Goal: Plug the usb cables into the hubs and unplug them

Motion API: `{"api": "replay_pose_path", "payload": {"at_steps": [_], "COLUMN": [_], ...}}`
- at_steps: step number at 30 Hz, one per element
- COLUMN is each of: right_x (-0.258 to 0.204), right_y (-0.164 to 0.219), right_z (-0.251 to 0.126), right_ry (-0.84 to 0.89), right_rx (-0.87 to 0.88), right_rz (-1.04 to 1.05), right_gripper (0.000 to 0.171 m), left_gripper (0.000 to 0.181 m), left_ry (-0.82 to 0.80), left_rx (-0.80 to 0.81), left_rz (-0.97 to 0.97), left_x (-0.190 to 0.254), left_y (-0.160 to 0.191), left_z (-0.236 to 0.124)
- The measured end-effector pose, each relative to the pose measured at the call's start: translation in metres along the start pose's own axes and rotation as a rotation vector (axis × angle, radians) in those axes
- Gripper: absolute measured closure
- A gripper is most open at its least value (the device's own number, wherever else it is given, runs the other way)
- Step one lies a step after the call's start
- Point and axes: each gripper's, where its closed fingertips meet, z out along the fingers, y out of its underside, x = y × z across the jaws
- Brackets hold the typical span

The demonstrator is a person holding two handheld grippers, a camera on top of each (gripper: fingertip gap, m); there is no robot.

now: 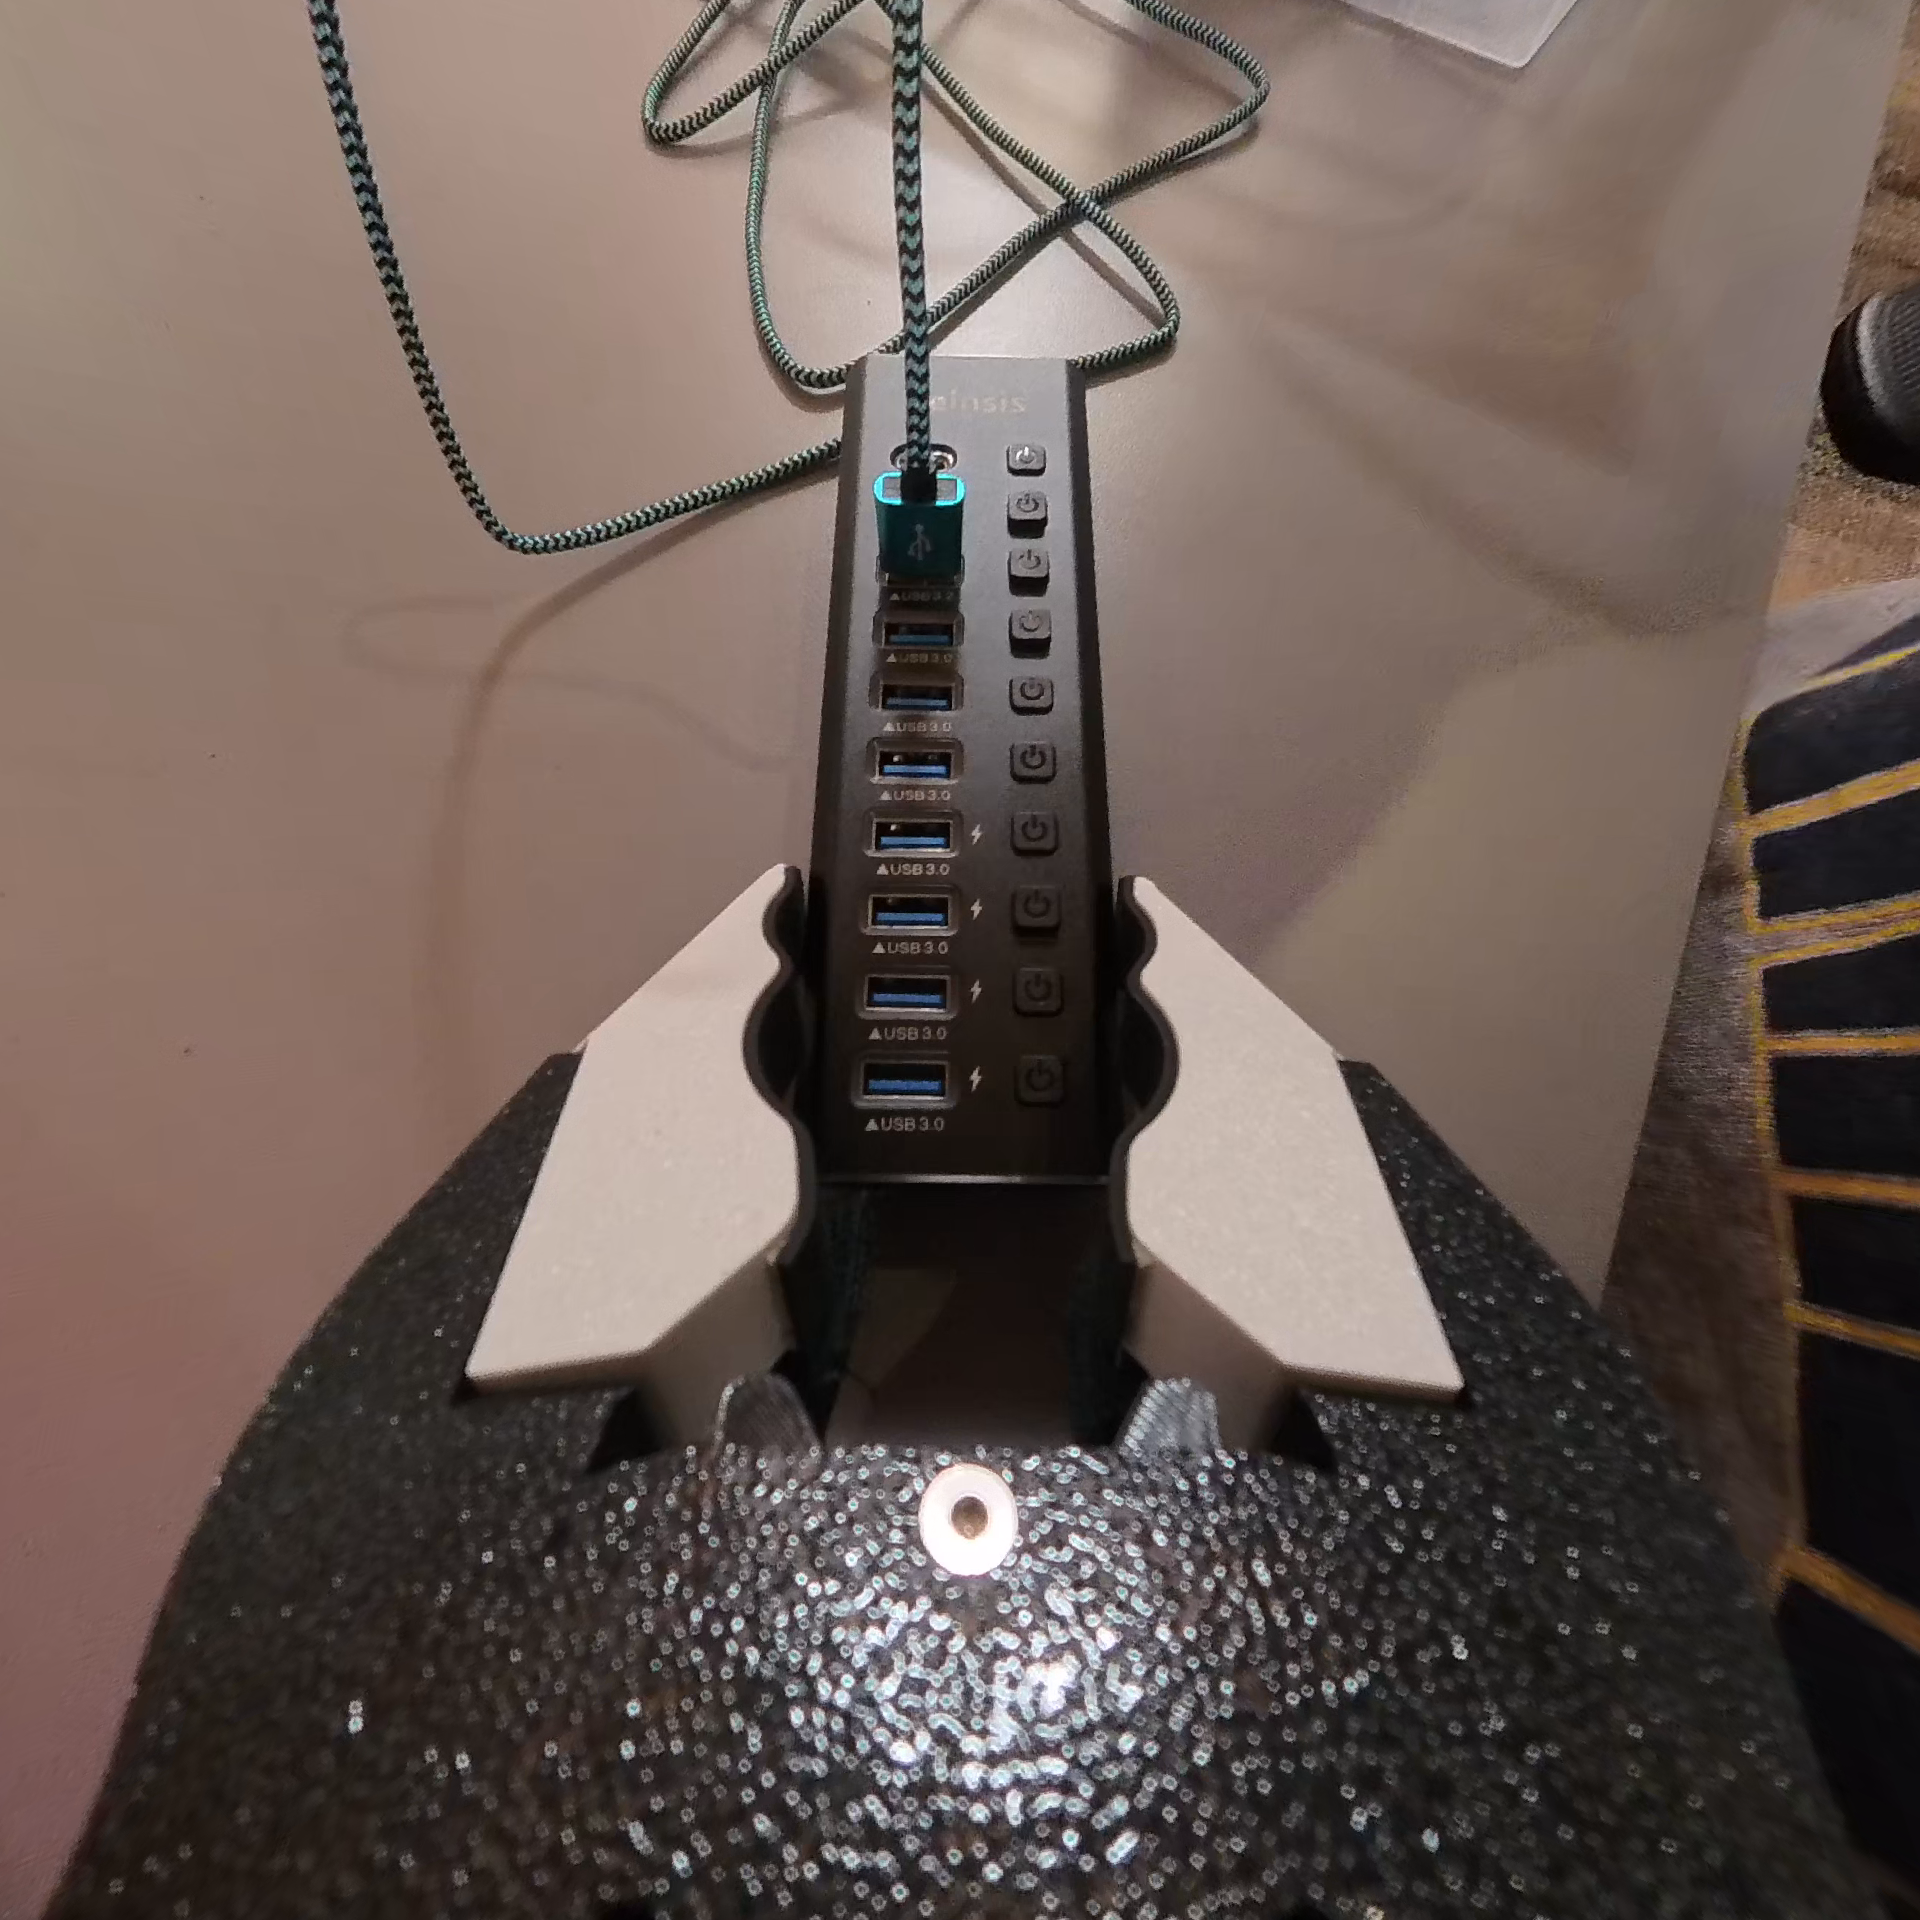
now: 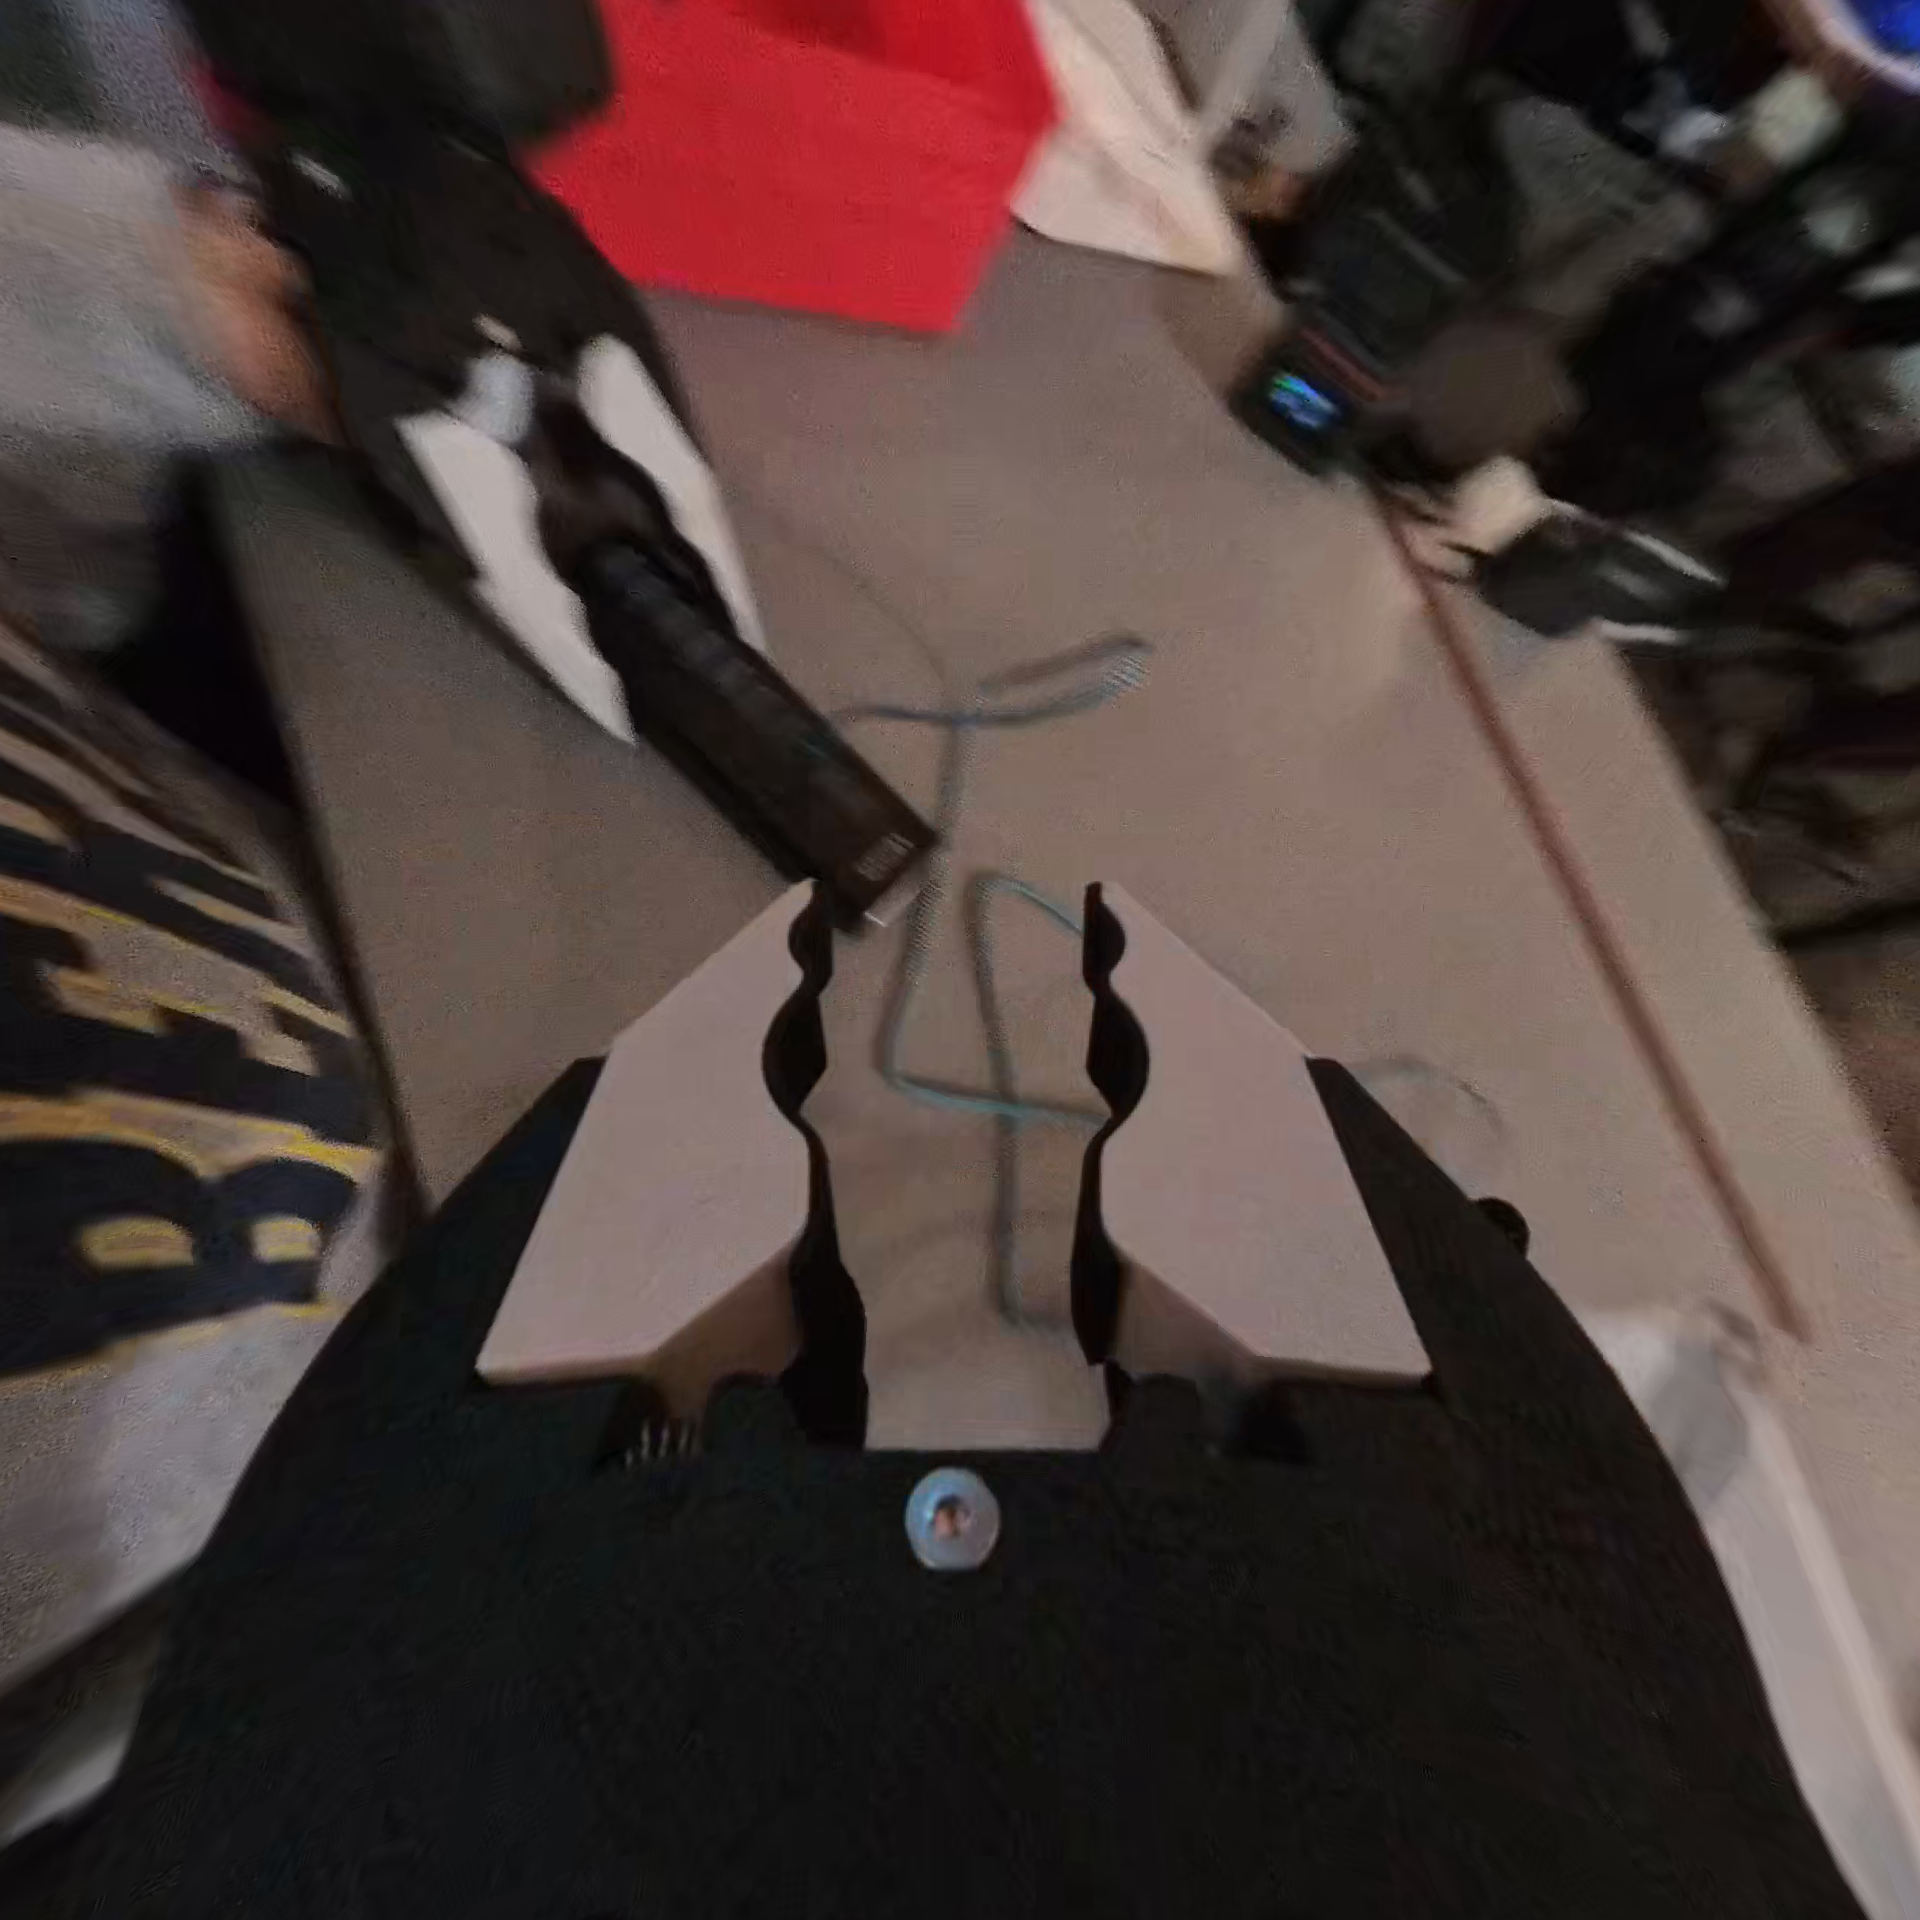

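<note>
The left gripper (image 1: 961,1039) pinches the near end of the one black hub (image 1: 956,779), and the one teal plug (image 1: 921,525) sits in a port up at 12 o'clock. The right gripper (image 2: 951,1122) is spread wide and holds nothing. I think it should grab the plug and pull straight out, with the hub held still; I count eight free blue ports.
</note>
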Motion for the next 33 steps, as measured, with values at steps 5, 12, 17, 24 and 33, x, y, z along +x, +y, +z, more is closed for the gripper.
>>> {"api": "replay_pose_path", "payload": {"at_steps": [5,12,17,24,33], "right_x": [-0.063,-0.063,-0.061,-0.055,-0.056], "right_y": [0.038,0.03,0.021,0.021,0.017], "right_z": [0.103,0.141,0.149,0.159,0.162], "right_ry": [-0.227,-0.246,-0.313,-0.214,0.036], "right_rx": [-0.087,0.07,0.126,0.096,0.095], "right_rz": [0.125,0.256,0.263,0.306,0.267], "right_gripper": [0.127,0.128,0.132,0.146,0.161], "left_gripper": [0.123,0.108,0.104,0.112,0.123], "left_ry": [0.001,-0.039,-0.019,-0.065,-0.016], "left_rx": [0.0,0.017,0.092,-0.062,-0.06], "left_rz": [0.001,-0.019,0.022,0.032,0.0], "left_x": [0.0,-0.007,0.002,-0.005,0.001], "left_y": [0.0,-0.003,-0.037,-0.029,-0.027], "left_z": [0.0,-0.002,0.006,0.036,0.037]}}
